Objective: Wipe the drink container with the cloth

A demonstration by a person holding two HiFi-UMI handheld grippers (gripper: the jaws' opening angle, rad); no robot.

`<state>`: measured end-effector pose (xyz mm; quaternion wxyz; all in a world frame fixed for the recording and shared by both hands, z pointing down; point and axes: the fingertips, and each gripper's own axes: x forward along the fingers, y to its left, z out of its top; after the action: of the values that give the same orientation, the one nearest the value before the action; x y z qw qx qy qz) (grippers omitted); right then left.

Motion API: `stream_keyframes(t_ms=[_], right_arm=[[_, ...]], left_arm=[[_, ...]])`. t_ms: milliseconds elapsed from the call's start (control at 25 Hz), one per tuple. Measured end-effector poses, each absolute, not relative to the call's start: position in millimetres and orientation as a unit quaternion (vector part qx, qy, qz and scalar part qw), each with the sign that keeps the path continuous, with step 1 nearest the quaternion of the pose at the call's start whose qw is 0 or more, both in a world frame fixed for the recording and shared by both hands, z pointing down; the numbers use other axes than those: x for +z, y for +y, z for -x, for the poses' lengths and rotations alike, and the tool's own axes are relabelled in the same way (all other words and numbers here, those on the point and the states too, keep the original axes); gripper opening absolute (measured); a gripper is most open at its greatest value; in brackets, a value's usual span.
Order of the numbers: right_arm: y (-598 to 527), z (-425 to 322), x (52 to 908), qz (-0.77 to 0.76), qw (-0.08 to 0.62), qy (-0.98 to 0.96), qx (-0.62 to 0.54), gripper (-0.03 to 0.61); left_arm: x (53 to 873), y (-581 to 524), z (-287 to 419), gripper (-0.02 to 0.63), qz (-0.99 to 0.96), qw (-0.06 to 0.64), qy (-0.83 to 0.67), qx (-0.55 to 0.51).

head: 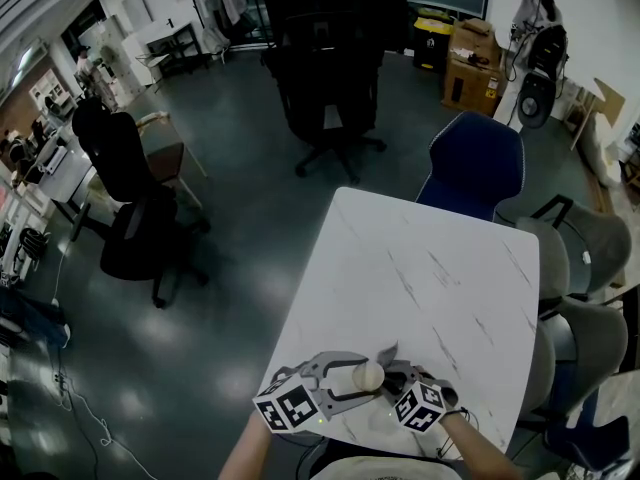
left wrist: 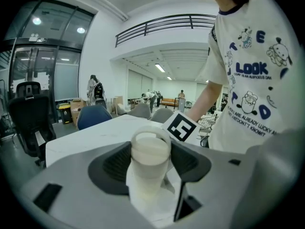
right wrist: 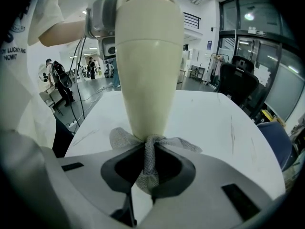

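The drink container [right wrist: 147,66] is a cream, tapered bottle, held off the white table. My left gripper [left wrist: 150,162] is shut on it, with a ribbed dark pad against either side of the container [left wrist: 150,151]. In the right gripper view the left gripper [right wrist: 102,15] shows at the container's far end. My right gripper [right wrist: 145,175] is shut on a grey mesh cloth [right wrist: 147,159], whose bunched top touches the container's narrow near end. In the head view both grippers meet at the table's near edge, left gripper [head: 345,378] and right gripper [head: 392,376] round the container [head: 366,374].
The white marbled table [head: 420,288] stretches away from me. A blue chair [head: 475,163] stands at its far edge, grey chairs [head: 590,248] along its right side, and a black office chair [head: 325,88] farther off. The person's white printed shirt [left wrist: 252,80] is close behind the left gripper.
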<state>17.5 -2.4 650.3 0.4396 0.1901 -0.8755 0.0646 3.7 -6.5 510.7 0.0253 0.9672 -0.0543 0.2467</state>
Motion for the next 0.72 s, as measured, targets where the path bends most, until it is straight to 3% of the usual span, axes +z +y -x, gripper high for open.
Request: stream_keyframes(t_ms=[720], right_arm=[[-4.0, -17.1, 577.9, -0.186, 0.398, -0.898, 0.025, 0.057]], left_arm=[[512.4, -7.6, -1.8, 0.257, -0.966, 0.019, -0.095, 0.238]])
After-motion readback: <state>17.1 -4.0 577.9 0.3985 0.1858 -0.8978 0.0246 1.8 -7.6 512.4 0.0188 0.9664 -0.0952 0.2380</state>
